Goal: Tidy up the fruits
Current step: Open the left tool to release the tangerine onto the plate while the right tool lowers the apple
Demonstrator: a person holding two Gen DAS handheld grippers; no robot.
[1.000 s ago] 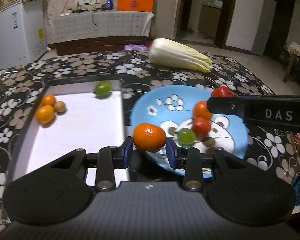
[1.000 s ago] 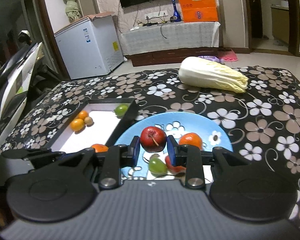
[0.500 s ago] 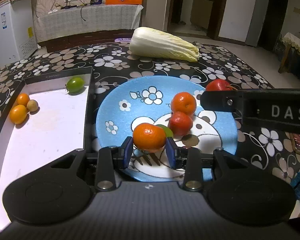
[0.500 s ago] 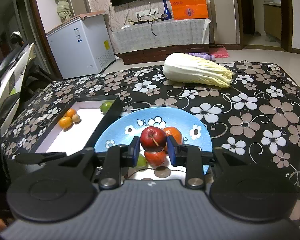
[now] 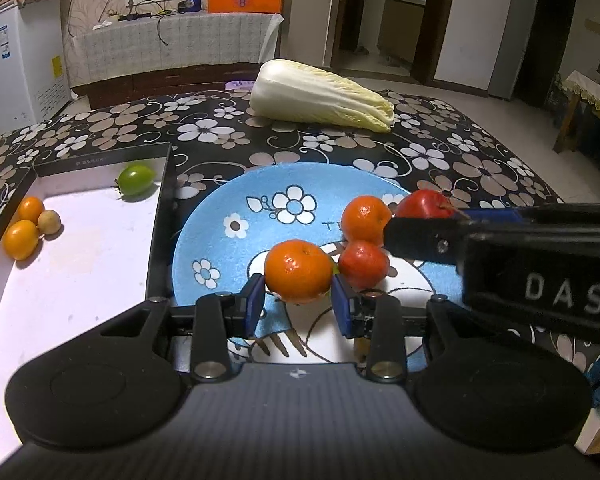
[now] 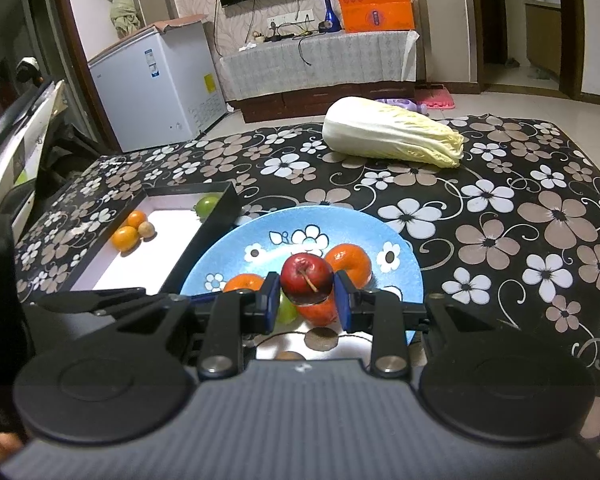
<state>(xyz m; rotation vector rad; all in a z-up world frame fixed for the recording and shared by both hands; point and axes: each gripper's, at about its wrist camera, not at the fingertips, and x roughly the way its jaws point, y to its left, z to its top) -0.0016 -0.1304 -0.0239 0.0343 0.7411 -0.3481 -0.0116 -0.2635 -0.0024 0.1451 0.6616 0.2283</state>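
Left hand-held gripper (image 5: 298, 306) clasping tangerine (image 5: 298, 271), floral tablecloth (image 5: 440, 156), chest freezer (image 6: 156, 80)

The bench (image 6: 500, 208) wears a black cloth with white and tan flowers. The plate (image 5: 220, 240) is blue with white flowers. Left of the plate, the tray (image 5: 80, 280) is black-walled and white inside. The cabbage (image 5: 320, 96) is white fading to pale yellow.
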